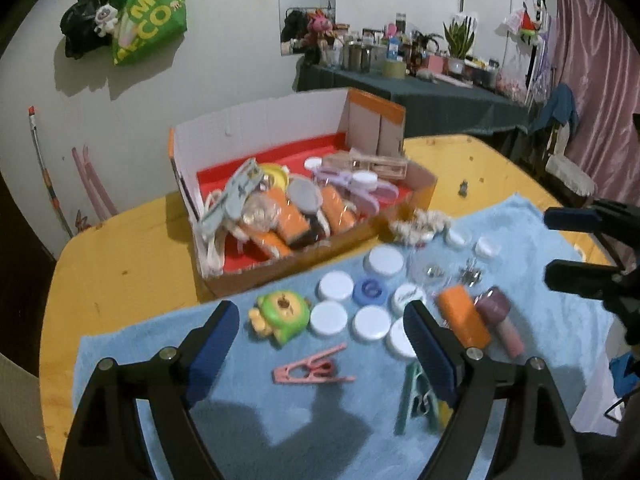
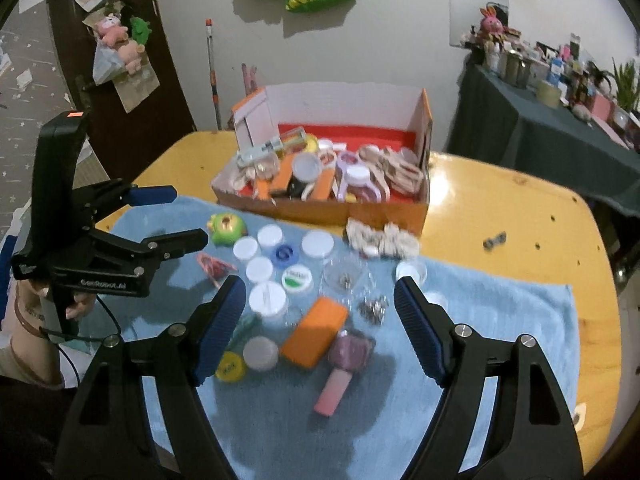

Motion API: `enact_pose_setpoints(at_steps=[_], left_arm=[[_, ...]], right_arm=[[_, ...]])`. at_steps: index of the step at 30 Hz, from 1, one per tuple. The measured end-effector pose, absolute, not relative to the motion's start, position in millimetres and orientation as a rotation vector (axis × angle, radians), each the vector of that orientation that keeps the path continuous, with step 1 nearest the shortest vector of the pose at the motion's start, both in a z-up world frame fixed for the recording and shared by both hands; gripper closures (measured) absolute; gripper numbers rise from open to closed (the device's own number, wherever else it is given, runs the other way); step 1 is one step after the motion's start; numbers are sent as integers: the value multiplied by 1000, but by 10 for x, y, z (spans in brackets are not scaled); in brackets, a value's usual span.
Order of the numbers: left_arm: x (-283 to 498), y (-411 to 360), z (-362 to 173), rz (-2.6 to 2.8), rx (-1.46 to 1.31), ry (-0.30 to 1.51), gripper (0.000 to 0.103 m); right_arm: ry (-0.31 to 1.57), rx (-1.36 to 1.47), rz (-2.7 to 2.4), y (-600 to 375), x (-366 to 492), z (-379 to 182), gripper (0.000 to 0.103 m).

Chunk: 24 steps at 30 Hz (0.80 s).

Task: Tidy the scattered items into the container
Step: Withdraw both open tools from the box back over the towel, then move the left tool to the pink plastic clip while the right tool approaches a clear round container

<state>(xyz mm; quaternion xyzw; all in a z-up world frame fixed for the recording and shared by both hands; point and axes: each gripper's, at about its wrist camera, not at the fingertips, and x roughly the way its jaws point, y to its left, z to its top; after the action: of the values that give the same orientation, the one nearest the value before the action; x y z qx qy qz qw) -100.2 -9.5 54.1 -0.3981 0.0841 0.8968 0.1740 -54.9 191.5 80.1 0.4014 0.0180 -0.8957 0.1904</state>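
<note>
Your left gripper (image 1: 322,344) fingers stand wide and empty above the blue towel (image 1: 280,420), white caps (image 1: 372,322) between them. Your right gripper (image 2: 320,328) fingers, equally wide, frame the orange block (image 2: 316,330). The box (image 2: 320,210) sits beyond.

Dim indoor light, soft focus, heavy fisheye bend

Light falls from above and behind, so the gripper arms cast dark shadows on the blue towel (image 1: 520,240) near the bottom edge of both views. Small items on it smear with motion blur (lids lose their edges). The yellow table (image 2: 500,200) shows mild glare. Black vignetting rings both pictures, and the walls curve at the borders.
</note>
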Motion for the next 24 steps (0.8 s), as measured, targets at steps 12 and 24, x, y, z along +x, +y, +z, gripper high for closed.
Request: enact_pose_setpoints(at_steps=[12,24], left_arm=[[-944,-103,201,2430,-1093,486,17],[-962,-54,-14,2248,-1043,607,17]], right_arm=[[9,1222,-2507,1915,-426,512,27],[30,1275,-2466,1845,-369,362,27]])
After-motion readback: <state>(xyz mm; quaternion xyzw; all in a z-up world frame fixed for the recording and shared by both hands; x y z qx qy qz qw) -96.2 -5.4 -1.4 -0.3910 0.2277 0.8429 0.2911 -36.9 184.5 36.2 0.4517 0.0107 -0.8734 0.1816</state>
